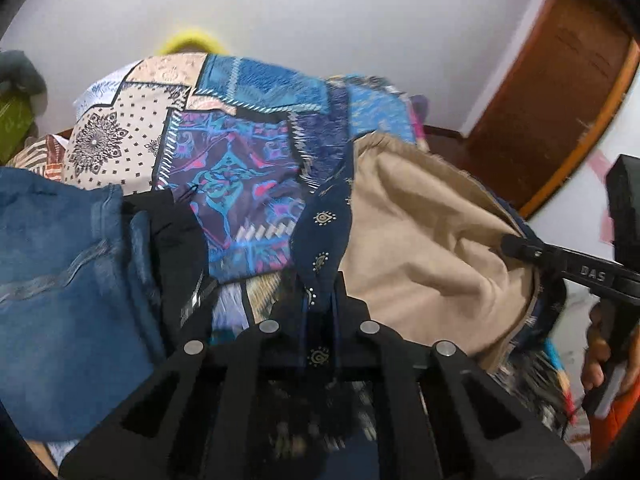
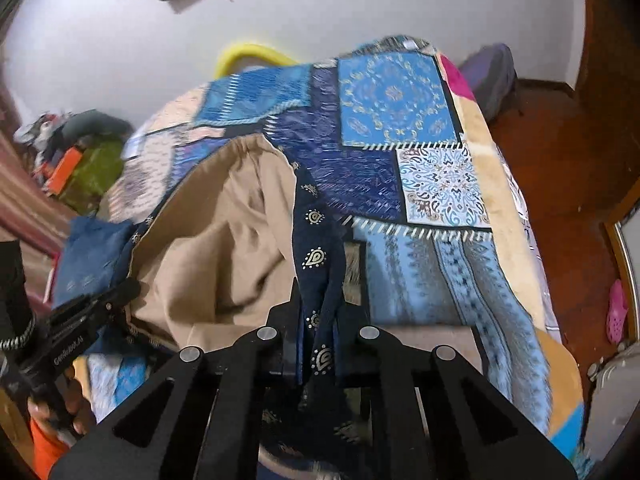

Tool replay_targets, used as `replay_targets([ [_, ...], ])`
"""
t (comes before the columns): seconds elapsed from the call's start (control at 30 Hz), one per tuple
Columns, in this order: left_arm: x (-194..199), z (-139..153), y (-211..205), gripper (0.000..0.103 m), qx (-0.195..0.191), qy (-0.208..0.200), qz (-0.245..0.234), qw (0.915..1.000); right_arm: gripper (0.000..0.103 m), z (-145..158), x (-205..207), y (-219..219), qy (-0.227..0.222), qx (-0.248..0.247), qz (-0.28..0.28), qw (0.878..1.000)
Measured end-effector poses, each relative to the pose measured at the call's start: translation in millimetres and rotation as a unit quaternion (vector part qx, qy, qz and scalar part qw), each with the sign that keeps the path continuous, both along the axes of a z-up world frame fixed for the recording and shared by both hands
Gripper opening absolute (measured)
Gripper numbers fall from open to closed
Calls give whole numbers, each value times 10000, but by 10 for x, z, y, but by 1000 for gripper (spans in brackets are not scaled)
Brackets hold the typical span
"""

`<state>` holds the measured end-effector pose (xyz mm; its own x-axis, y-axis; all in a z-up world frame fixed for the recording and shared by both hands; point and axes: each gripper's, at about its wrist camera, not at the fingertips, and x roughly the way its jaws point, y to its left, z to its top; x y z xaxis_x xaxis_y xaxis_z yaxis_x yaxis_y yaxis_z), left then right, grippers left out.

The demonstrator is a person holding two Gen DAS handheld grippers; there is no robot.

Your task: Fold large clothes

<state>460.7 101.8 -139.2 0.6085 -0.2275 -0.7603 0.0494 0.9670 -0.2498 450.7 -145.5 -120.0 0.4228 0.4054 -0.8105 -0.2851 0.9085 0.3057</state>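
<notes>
A large navy garment [image 1: 324, 236] with gold paisley print and a tan inner side [image 1: 420, 232] hangs raised over the bed. My left gripper [image 1: 318, 292] is shut on its navy edge, which runs between the fingers. Further right, my right gripper [image 1: 510, 246] pinches the far edge, a hand behind it. In the right wrist view the same navy edge [image 2: 316, 240] is clamped in my shut right gripper [image 2: 320, 304], and the tan side [image 2: 224, 248] sags between the grips. My left gripper [image 2: 128, 286] holds the cloth at the left.
A patchwork blanket [image 2: 400, 184] covers the bed. Blue jeans [image 1: 60, 280] and a black cloth [image 1: 176, 248] lie at the left. A wooden door [image 1: 560, 100] stands at the right, with red floor [image 2: 560, 168] and a pink shoe [image 2: 616, 316]. Clutter [image 2: 80, 152] sits at the far left.
</notes>
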Motion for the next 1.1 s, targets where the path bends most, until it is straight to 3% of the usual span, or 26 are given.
replay_targets([
  [0.1,-404,161,1,8,-74,-127,-76,9999,9,158,-423,-93,-204,-34,179,9996],
  [0.23,-930,159,-55,8,0,-92,-190,9998,9,196,-919,-183,-325,-161,354,9987],
  [0.43,-1491,-193,-161,8,507,108,-261,9983,9,-83,-1462,-281,-402,-651,445,9961],
  [0.5,-1656,-396,-173,9,490,231,-133,9984,9,-254,-1547,-313,-333,-676,333,9966],
  [0.63,-1806,-794,-222,10,514,638,-21,9966,12,-522,-1609,-343,-220,-758,83,9968],
  [0.73,-1852,-902,-251,16,590,714,32,9957,13,-504,-1691,-332,-393,-878,49,9954],
  [0.87,-1862,-792,-212,26,629,634,79,9960,23,-391,-1708,-292,-367,-1113,244,9928],
  [0.97,-1853,-586,-192,30,659,355,35,9972,41,-287,-1767,-314,-474,-1051,354,9927],
  [1.03,-1821,-477,-179,37,700,182,50,9974,45,-180,-1768,-317,-655,-1005,329,9922],
  [1.1,-1737,-408,-173,38,675,99,23,9977,45,-110,-1773,-302,-750,-925,325,9924],
])
